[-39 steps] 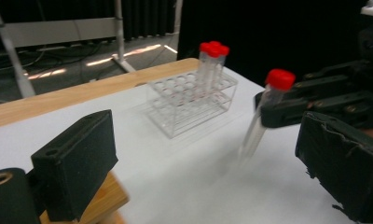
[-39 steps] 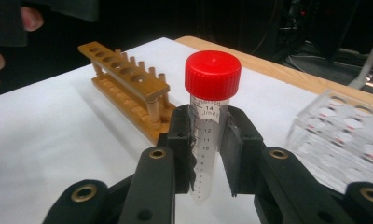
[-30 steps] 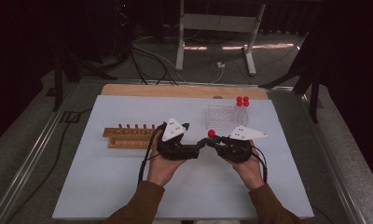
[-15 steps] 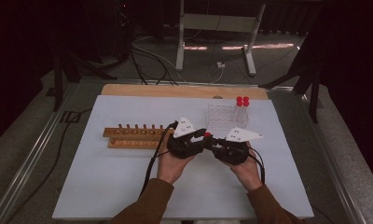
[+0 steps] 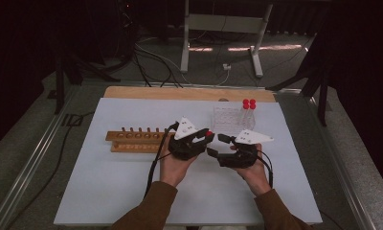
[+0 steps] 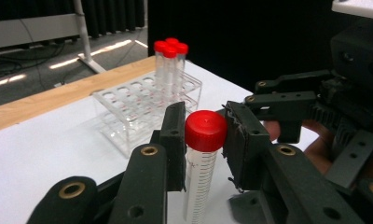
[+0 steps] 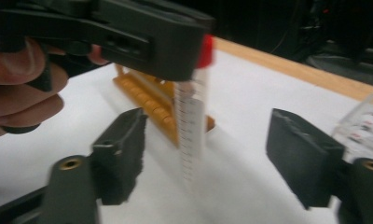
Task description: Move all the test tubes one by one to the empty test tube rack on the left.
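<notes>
Red-capped tube [image 6: 199, 158] — clamped in left gripper [image 6: 202, 135] — right gripper [image 7: 212, 154] apart.

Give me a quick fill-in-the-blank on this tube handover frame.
1. The left tool is shut on the clear graduated plastic tube with a ____ screw cap.
2. The right tool stands ____, its pads off the tube.
3. The other capped tubes stand in the clear ____ rack.
4. The long wooden rack lies on the person's ____ side.

Missing: red; open; plastic; left

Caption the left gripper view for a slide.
Left hand-held gripper clamps a red-capped tube near its cap, clear rack behind.
</notes>
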The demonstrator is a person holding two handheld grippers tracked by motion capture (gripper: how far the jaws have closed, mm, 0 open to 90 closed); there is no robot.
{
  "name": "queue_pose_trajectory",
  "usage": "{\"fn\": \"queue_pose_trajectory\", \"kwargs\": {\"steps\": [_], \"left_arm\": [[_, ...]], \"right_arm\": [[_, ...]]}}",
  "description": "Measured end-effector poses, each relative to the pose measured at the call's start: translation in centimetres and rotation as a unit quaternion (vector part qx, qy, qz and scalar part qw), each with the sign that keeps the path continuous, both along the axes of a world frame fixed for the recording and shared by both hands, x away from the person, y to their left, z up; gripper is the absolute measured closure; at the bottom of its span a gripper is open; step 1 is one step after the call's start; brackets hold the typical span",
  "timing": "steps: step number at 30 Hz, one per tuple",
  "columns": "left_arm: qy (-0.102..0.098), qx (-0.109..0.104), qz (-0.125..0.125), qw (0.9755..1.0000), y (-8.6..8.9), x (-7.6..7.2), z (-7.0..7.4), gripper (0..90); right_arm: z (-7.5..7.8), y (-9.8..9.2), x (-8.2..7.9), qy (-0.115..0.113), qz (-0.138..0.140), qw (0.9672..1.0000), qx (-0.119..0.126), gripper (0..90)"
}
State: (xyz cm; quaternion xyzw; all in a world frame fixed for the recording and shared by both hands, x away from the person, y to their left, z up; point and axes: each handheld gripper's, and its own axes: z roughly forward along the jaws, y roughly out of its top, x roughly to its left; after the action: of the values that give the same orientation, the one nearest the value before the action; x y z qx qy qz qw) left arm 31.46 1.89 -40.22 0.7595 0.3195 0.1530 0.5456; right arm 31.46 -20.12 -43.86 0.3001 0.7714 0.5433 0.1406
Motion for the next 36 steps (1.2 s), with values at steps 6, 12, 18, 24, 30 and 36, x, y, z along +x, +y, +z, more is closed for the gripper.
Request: {"fn": "queue_pose_trajectory", "kwargs": {"steps": [6, 12, 18, 24, 30, 36], "left_arm": [[-0.005, -0.008, 0.012, 0.9999, 1.2, 0.4, 0.5, 71.2], [-0.011, -0.010, 0.022, 0.9996, 2.4, 0.8, 0.9, 71.2], [-0.022, -0.007, 0.035, 0.9991, 3.9, 1.2, 1.5, 71.1], [-0.033, -0.006, 0.054, 0.9980, 5.4, 1.5, 2.2, 71.0], [-0.041, -0.009, 0.082, 0.9958, 7.0, 1.9, 2.4, 70.9], [-0.046, -0.005, 0.109, 0.9930, 8.4, 2.3, 2.4, 70.8]], "right_arm": [[0.1, -0.7, 0.1, 0.002, -0.018, 0.9997, 0.016, 9.7], [0.2, -1.1, 0.2, 0.002, -0.022, 0.9995, 0.021, 0.0], [0.3, -1.4, 0.2, 0.005, -0.020, 0.9994, 0.027, 0.0], [0.3, -1.8, 0.3, 0.002, -0.034, 0.9990, 0.029, 0.3], [0.5, -2.4, 0.4, 0.004, -0.041, 0.9984, 0.039, 1.1], [0.6, -2.8, 0.5, 0.002, -0.050, 0.9977, 0.045, 0.7]]}}
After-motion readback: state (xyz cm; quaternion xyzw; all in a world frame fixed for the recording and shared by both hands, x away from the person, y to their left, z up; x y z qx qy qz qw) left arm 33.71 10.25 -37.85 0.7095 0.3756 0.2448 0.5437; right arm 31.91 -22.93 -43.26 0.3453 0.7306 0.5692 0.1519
